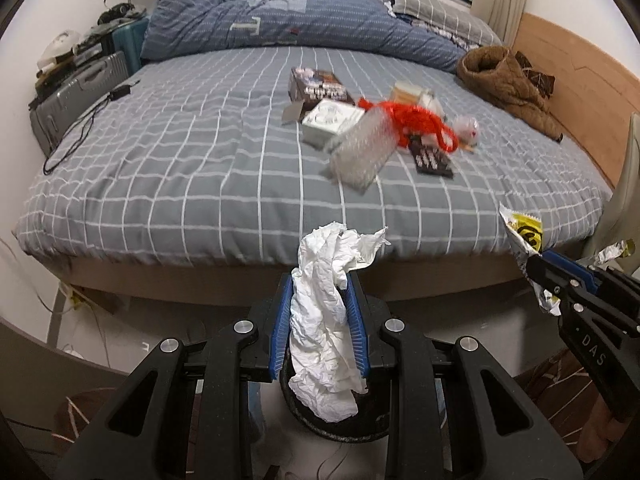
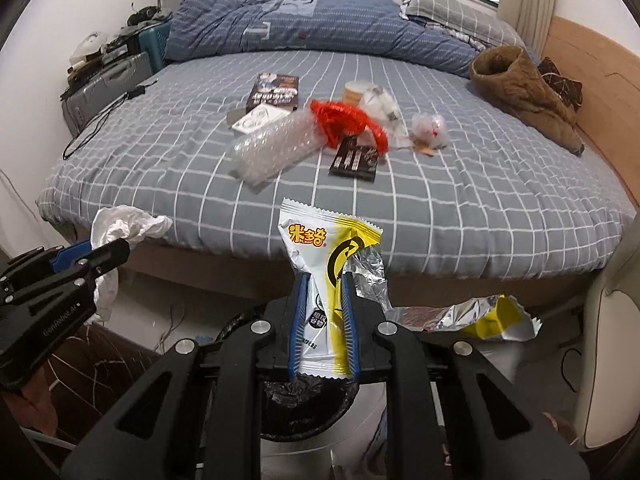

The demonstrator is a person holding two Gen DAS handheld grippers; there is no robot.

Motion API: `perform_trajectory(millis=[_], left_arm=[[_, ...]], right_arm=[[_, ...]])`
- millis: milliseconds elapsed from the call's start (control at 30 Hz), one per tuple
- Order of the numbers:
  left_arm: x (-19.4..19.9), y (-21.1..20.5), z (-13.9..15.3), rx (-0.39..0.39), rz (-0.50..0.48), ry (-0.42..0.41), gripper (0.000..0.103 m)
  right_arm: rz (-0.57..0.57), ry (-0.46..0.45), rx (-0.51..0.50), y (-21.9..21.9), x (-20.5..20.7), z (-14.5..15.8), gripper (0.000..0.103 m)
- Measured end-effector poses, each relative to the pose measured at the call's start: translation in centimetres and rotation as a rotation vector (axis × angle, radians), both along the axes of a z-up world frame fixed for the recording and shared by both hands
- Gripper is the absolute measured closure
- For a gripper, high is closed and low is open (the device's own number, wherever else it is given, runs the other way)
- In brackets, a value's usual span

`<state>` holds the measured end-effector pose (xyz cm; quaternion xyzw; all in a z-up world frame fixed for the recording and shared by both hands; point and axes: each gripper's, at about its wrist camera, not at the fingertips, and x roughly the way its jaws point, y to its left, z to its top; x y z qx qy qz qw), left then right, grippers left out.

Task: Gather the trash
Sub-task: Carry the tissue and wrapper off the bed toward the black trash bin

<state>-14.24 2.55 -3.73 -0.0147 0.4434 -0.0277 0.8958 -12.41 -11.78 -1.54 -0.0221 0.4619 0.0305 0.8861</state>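
My left gripper (image 1: 318, 280) is shut on a crumpled white tissue (image 1: 326, 320), which hangs over a round black bin (image 1: 320, 426) just below. My right gripper (image 2: 325, 276) is shut on a white and yellow snack wrapper (image 2: 320, 248), its torn foil end (image 2: 480, 316) trailing to the right. A black-lined trash bin (image 2: 304, 404) sits under the right gripper's fingers. In the left wrist view the right gripper (image 1: 532, 262) and its snack wrapper (image 1: 524, 232) show at the right edge. In the right wrist view the left gripper (image 2: 120, 246) and its tissue (image 2: 120, 226) show at the left.
The bed with a grey checked sheet (image 1: 180, 160) holds more litter: bubble wrap (image 2: 272, 148), a red net bag (image 2: 344, 118), dark cartons (image 2: 354, 160), a white box (image 2: 256, 118), a paper cup (image 2: 356, 90), a clear bag (image 2: 430, 128). A brown jacket (image 2: 524, 92) lies at the right, suitcases (image 1: 76, 88) at the left.
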Motion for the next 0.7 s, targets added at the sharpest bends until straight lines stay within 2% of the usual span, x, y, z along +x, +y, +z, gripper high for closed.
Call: perform_trajectory(millis=[400,700], left_arm=[[0.0,1.0,-5.4,-0.009,0.020,0.085,0.077],[1.5,1.4,-10.7,0.004,0.018,0.158,0.078]], right_arm=[[0.001,0.086,0.002,0.5,0.0,-4.7,0.086],[0.024,0.166,0.014,1.2,0.8,-10.0,0.086]])
